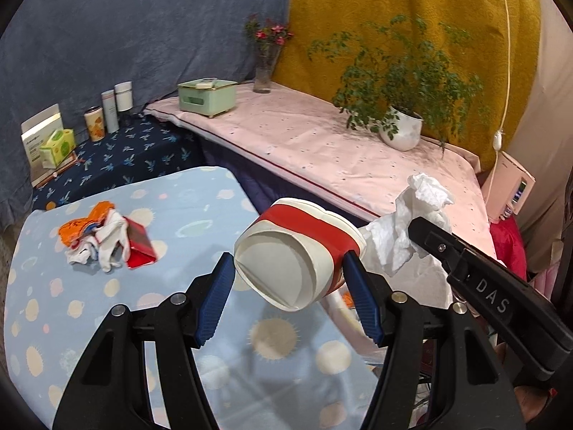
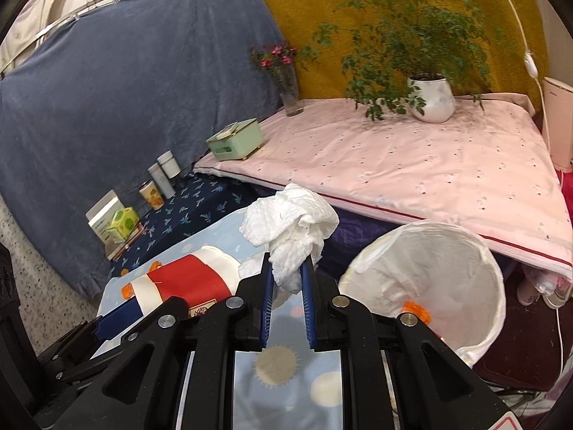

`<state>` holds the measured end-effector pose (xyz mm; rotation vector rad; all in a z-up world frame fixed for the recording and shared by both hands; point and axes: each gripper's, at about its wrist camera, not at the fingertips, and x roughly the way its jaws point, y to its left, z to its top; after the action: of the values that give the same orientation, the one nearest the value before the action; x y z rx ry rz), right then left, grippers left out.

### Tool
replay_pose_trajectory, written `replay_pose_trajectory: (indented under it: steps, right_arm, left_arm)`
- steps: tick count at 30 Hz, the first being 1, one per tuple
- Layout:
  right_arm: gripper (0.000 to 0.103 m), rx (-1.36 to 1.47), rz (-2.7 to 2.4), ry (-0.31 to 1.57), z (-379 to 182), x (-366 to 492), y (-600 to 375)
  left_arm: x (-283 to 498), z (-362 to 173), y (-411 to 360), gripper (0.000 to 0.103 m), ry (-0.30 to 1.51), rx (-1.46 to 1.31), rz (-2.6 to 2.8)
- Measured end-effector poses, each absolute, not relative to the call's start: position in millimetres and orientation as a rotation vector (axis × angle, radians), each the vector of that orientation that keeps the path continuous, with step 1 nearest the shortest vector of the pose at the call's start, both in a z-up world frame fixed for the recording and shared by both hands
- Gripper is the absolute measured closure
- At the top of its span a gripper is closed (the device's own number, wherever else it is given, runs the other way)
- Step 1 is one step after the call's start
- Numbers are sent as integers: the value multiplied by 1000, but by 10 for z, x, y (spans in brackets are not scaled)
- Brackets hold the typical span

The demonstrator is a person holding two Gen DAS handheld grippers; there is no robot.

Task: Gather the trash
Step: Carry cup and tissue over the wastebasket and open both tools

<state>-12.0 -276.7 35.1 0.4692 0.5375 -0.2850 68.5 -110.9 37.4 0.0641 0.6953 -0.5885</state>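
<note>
Red-banded and white, one crushed paper cup (image 1: pixel 297 254) sits clamped on its side between the blue pads of the left gripper (image 1: pixel 286 286) at lower centre, while the right gripper (image 2: pixel 286 279) pinches one crumpled white tissue (image 2: pixel 290 222) just left of the one white-lined bin (image 2: pixel 429 279), whose far side is cut off. One heap of wrappers (image 1: pixel 107 240) lies at left on the dotted cloth (image 1: pixel 179 197), its pieces hard to separate. Only "DAS" reads, on the right gripper's arm.
</note>
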Motion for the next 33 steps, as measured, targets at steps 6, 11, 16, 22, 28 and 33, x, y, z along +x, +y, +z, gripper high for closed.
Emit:
replay_pose_trajectory:
  steps: [6,11,16,22,28,33]
  right_arm:
    - [89,503,-335,525,290,-321,-3099]
    - [89,533,-372,525,203,-437,-3339]
    - [89,560,-404,525,120,-534,-3543]
    - [89,578,-427,531,40,-597,-3710]
    - [89,596,-444,544,-63,-618,-3835]
    - [88,603,-452,553,-124,-607,-3884]
  left_arm:
    - [599,360,-1460,43,704,86,-637]
    - [541,302,-1705,43,717,103,-672]
    - [525,237,-1929,43,741,114,-706]
    - [530,148,-2152,45,769,130,-750]
    - [580,54,-2306,46,803,125,-762]
    - [628,25,-2369,47,813,108,-774]
